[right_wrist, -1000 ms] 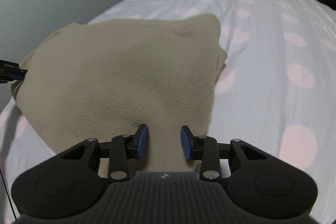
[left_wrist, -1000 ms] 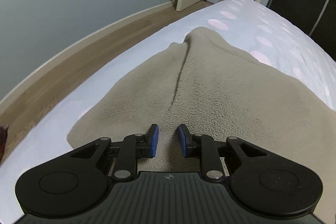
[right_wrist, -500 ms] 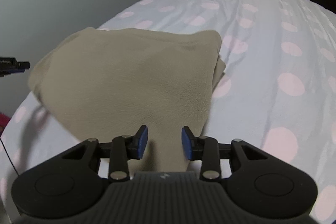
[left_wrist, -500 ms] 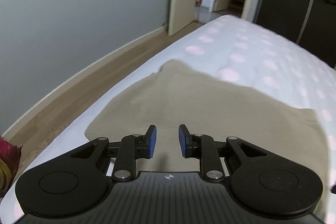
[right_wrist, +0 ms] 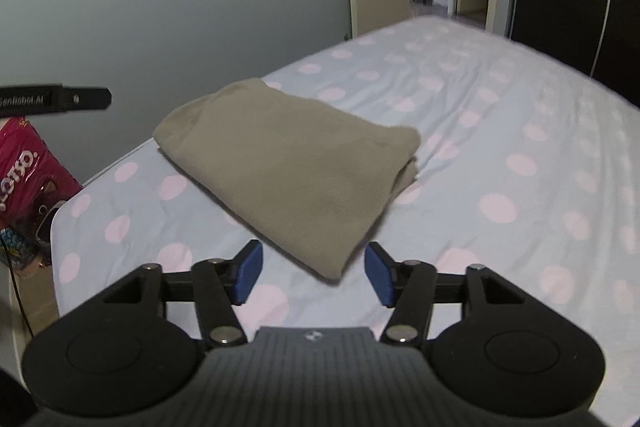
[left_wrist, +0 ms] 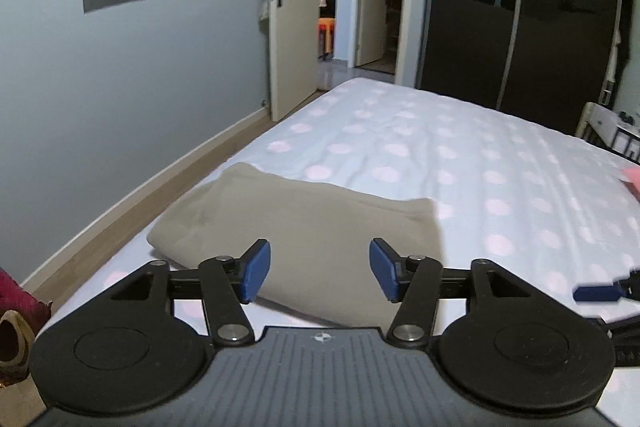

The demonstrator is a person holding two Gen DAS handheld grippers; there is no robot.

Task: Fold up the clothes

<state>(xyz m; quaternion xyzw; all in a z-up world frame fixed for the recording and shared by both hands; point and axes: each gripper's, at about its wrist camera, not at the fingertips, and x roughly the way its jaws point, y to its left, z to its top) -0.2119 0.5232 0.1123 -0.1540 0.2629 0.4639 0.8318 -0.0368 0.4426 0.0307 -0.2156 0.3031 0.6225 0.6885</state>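
Note:
A beige fleece garment lies folded in a thick rectangle near the left edge of the bed; it also shows in the right wrist view. My left gripper is open and empty, just above the garment's near edge. My right gripper is open and empty, just short of the garment's near corner. A blue fingertip of the right gripper shows at the right of the left wrist view. The left gripper's black finger shows at the left of the right wrist view.
The bed has a pale sheet with pink dots. A grey wall and wooden floor run along its left side. A red bag stands by the bed corner. An open door and dark wardrobe are beyond.
Both grippers have opened and let go of the garment, then drawn back and up. The garment now lies flat and folded on the bed.

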